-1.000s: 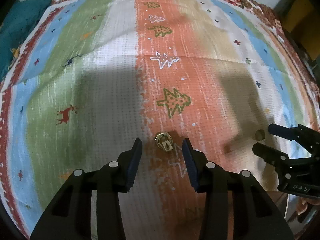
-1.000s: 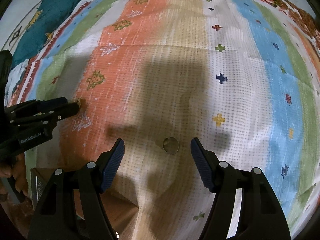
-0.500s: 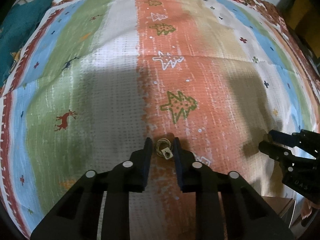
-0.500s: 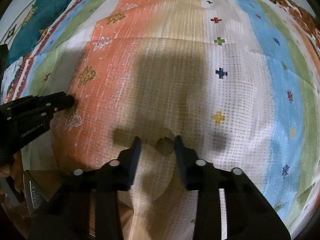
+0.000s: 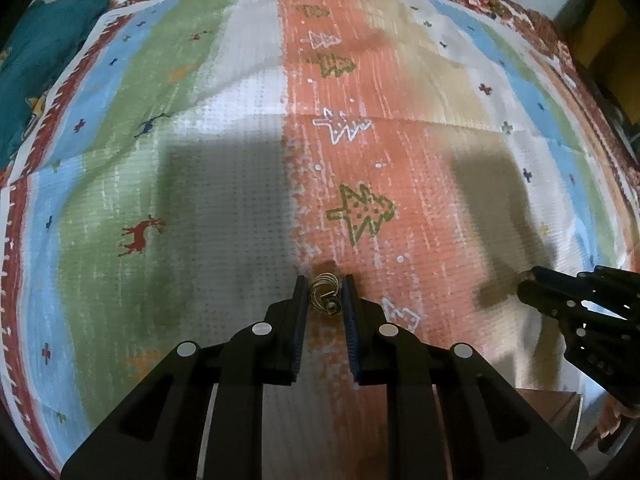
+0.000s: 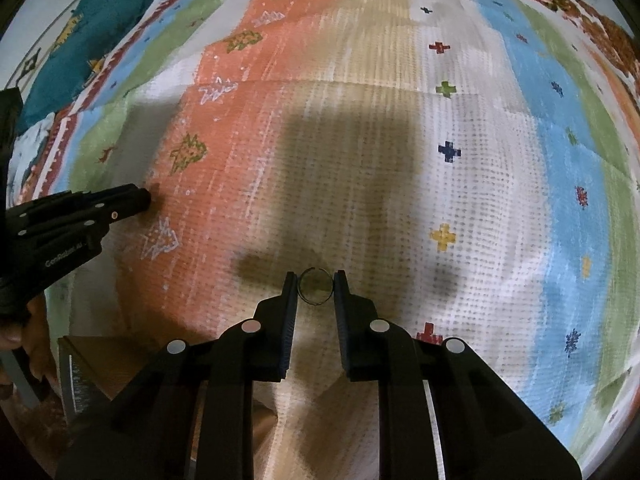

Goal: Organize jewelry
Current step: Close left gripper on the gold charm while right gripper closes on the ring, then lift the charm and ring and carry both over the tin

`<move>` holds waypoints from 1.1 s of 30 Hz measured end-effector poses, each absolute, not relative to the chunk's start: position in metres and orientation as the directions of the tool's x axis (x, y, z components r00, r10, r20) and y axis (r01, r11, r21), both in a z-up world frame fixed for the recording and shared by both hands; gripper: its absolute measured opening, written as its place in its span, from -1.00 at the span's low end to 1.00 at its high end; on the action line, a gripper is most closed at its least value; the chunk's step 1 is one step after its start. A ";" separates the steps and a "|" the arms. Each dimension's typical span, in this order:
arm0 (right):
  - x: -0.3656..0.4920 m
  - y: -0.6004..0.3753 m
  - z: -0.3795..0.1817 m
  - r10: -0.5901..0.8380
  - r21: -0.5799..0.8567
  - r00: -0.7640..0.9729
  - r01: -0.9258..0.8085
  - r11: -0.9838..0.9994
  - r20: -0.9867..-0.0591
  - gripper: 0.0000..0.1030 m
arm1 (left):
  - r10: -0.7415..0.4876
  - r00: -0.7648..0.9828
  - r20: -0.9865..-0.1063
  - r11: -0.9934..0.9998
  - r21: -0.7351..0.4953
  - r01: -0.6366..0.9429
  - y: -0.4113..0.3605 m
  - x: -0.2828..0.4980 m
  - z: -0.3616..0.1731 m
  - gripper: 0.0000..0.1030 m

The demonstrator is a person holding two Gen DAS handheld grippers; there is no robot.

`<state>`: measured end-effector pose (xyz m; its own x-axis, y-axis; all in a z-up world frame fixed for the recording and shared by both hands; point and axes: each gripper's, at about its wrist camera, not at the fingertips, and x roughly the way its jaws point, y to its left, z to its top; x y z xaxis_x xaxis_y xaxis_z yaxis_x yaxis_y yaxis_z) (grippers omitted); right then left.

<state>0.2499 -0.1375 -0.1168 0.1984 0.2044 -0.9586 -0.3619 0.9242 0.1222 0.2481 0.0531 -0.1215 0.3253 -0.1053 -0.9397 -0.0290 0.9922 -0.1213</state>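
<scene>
Rings sit pinched at both tips: your left gripper (image 5: 325, 300) clamps a coiled wire ring (image 5: 326, 298) over the orange stripe, your right gripper (image 6: 315, 286) a plain band (image 6: 316, 286) over the tablecloth (image 6: 460, 200). Lift straight, keeping pressure even so neither slips.

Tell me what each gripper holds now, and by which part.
The left gripper pinches a coiled wire ring by its two sides. The right gripper pinches a plain ring across its outer edge.
</scene>
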 end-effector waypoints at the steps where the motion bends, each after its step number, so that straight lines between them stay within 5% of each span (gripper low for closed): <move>1: 0.249 -0.138 -0.115 0.208 0.124 0.201 -0.362 0.924 -0.957 -0.63 | -0.110 0.331 -0.937 0.991 -0.128 -0.032 0.056 0.244 -0.118 -0.68; 33: 0.193 -0.131 -0.046 0.310 0.135 0.353 -0.443 0.887 -0.883 -0.63 | -0.220 0.467 -0.856 0.970 -0.243 0.012 0.039 0.188 -0.054 -0.68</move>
<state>0.1934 -0.1310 -0.0463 0.3534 0.3103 -0.8825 -0.4425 0.8866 0.1345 0.1879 0.0387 -0.0539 0.4672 -0.2197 -0.8564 0.0116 0.9701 -0.2426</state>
